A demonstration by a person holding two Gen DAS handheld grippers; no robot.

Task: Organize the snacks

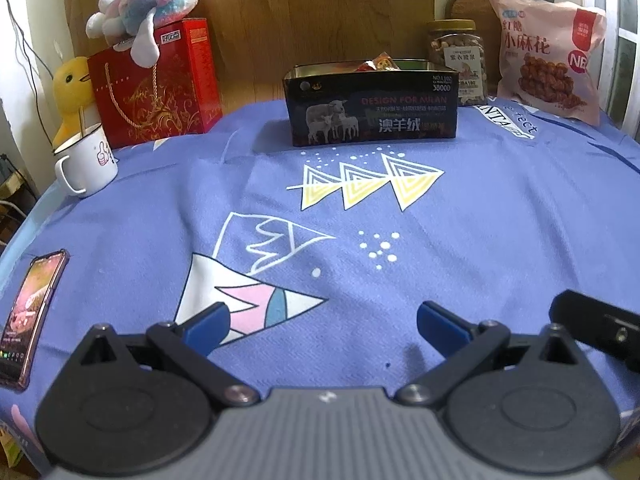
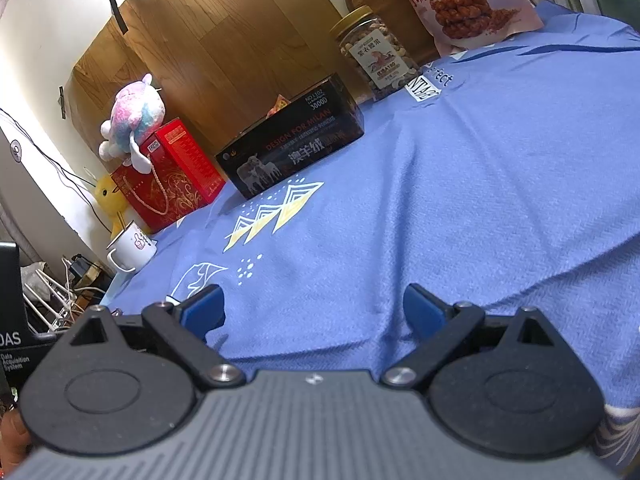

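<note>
At twelve o'clock in the left wrist view, at the far edge of the blue tablecloth point(image 1: 500, 240), stands the open black tin box point(image 1: 370, 110) printed with sheep, a red snack packet point(image 1: 378, 63) peeking over its rim. Just beside it at one o'clock is the clear jar of nuts point(image 1: 458, 60), and further toward two o'clock the pink bag of twisted dough snacks point(image 1: 550, 58) leans against the wall.

The bag looks light, soft and crinkly, its contents probably brittle; a pinch on the top seam or an upper corner would likely spare them. The jar seems rigid, heavier and smooth-sided, so a squeeze around its body below the lid should hold best. The tin appears stiff and is best left in place as the container.

The left gripper point(image 1: 322, 326) hovers low over the cloth at six o'clock, level, aimed at the tin, its blue pads spread wide and holding nothing. The right gripper point(image 2: 312, 312) is rolled to one side, so its view tilts; it sits near the cloth with pads equally wide apart and empty, well apart from every snack.
</note>
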